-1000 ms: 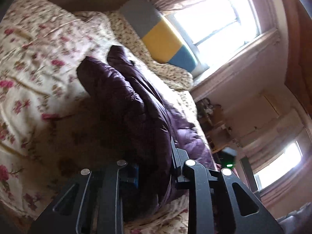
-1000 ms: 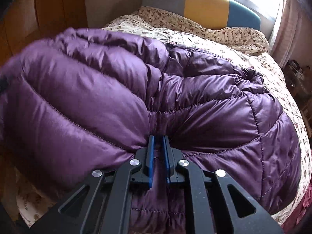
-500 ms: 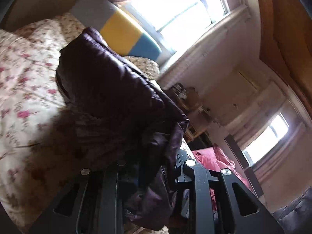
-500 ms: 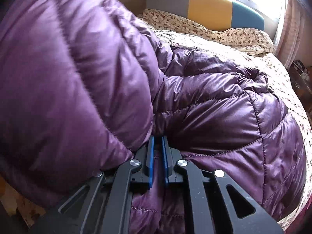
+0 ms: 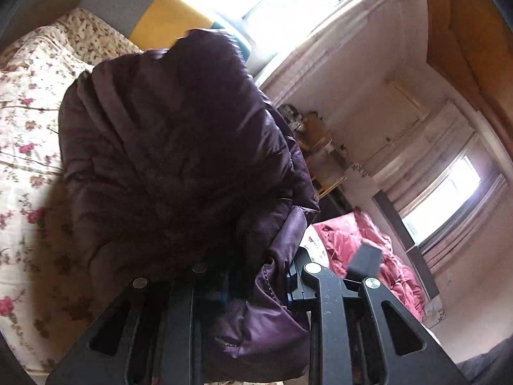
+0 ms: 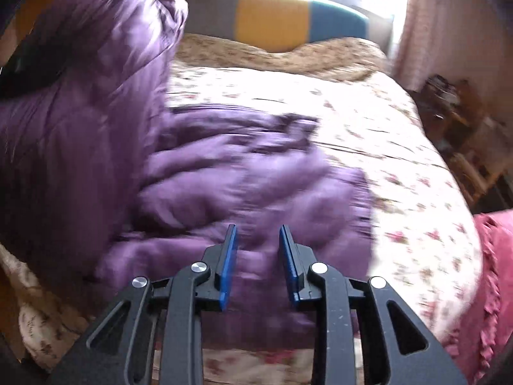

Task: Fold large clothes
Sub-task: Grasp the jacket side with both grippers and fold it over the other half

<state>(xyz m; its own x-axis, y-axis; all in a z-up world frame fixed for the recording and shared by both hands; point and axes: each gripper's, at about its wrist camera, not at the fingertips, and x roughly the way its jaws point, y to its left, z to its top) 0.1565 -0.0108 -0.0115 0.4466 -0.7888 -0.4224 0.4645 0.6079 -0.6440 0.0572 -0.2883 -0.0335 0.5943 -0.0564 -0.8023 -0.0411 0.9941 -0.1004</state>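
Note:
A purple quilted puffer jacket (image 6: pixel 240 176) lies on the floral bed cover (image 6: pixel 352 112). One side of the jacket (image 6: pixel 80 80) is lifted high at the left of the right wrist view. My left gripper (image 5: pixel 256 288) is shut on a bunched edge of the jacket (image 5: pixel 160 160), which hangs in front of its camera above the bed. My right gripper (image 6: pixel 258 234) hovers over the lower part of the jacket. Its jaws are opening, the blue pads (image 6: pixel 229 256) stand apart, and nothing is between them.
A grey, yellow and blue headboard (image 6: pixel 272 16) stands at the far end under a bright window. A pink ruffled blanket (image 6: pixel 493 272) lies at the bed's right edge. A cluttered wooden nightstand (image 6: pixel 455 118) sits beyond the right side.
My right gripper let go of the jacket, its pads parted and it drew back. My left gripper carried its held edge upward and across, so more jacket now hangs raised.

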